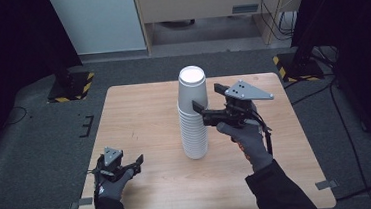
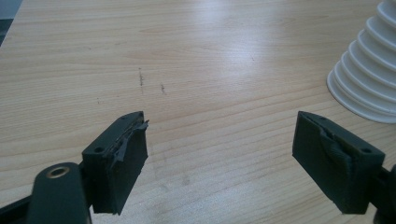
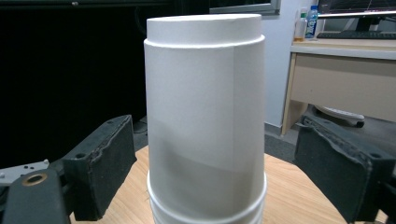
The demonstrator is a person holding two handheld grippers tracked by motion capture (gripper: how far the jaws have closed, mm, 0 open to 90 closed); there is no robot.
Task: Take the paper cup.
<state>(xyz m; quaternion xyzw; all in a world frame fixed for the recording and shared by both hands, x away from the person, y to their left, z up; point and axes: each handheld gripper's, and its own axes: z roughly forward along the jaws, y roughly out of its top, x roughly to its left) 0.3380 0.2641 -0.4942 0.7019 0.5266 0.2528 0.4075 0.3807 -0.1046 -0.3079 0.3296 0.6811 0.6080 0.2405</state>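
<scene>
A tall stack of upside-down white paper cups (image 1: 194, 129) stands in the middle of the wooden table (image 1: 139, 113). Its top cup (image 1: 192, 86) sits higher than the rest. My right gripper (image 1: 208, 97) is open, one jaw on each side of that top cup (image 3: 205, 116), with small gaps between pads and cup wall. Near the table's front left corner my left gripper (image 1: 137, 164) is open and low over the wood, nothing between its jaws (image 2: 222, 128). The stack's ribbed base (image 2: 364, 79) shows at the far right of the left gripper view.
Beyond the table stand two dark posts on hazard-striped bases (image 1: 71, 87) (image 1: 298, 68). A beige desk (image 3: 345, 79) with bottles (image 3: 306, 23) is behind. Cables (image 1: 345, 122) run across the grey floor at the right.
</scene>
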